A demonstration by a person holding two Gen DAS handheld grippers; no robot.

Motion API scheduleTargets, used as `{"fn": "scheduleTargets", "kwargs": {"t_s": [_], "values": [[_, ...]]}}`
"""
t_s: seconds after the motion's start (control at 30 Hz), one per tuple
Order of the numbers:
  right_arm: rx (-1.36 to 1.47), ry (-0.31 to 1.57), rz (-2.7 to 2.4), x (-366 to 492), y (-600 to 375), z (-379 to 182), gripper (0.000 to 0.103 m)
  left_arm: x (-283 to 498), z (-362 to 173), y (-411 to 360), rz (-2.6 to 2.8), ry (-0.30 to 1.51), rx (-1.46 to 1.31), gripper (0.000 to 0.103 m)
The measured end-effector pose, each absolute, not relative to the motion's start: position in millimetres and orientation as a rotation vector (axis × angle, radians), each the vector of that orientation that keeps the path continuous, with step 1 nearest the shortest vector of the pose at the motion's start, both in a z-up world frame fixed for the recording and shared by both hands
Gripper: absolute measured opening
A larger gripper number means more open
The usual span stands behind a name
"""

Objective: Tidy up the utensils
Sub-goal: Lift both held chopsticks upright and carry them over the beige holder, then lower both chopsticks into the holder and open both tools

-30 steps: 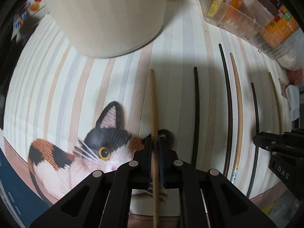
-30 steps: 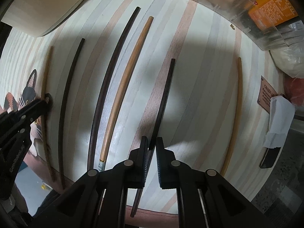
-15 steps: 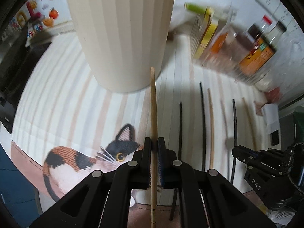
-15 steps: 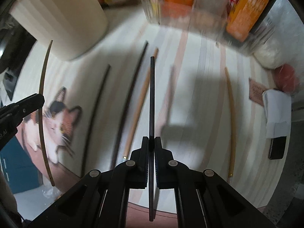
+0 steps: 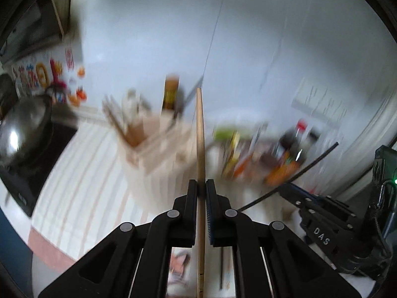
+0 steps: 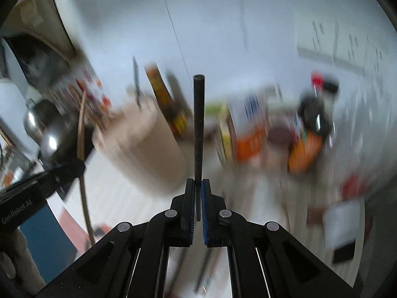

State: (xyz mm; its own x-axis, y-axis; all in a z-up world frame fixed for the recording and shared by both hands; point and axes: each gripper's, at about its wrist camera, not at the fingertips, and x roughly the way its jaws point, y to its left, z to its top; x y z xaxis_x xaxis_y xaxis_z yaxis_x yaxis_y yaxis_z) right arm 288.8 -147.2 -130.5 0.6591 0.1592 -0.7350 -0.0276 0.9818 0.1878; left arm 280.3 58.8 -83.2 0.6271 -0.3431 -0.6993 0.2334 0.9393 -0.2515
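- Left wrist view: jaws of the left gripper [image 5: 202, 186] clamp a pale wooden chopstick [image 5: 200, 134], which stands up before the beige holder [image 5: 158, 149]. The striped desk [image 5: 82, 173] lies blurred below a white wall; the right gripper [image 5: 285, 188] is raised at right.
- Right wrist view: jaws of the right gripper [image 6: 197, 183] pinch a black chopstick [image 6: 199, 124], pointing up over the blurred desk.

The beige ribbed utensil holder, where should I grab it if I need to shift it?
Take the beige ribbed utensil holder by its upper rim, coming from above on the near side; the body looks too wide for the tongs, and sticks already stand at its far side.
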Motion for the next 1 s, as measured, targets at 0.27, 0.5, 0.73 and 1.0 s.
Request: {"fn": "scheduleTargets", "kwargs": {"t_s": [0.27,0.5,0.73,1.0], "values": [[0.180,0.643,0.190,353,-124,-25,0.005,349,-8,83,-0.259,0.669,-0.183,0.005],[0.183,0.654,0.251,403,-99,-4,0.005,402,-19,105,-0.186,0.687,-0.195,0.005],[0.161,0.740,0.291,441,-77,-34,0.005,434,-51,116,-0.148,0.731,-0.265,0.005],[0.119,0.799,0.301,460,-61,-57,0.005,461,-73,116,-0.125,0.745,-0.289,0.005]]}}
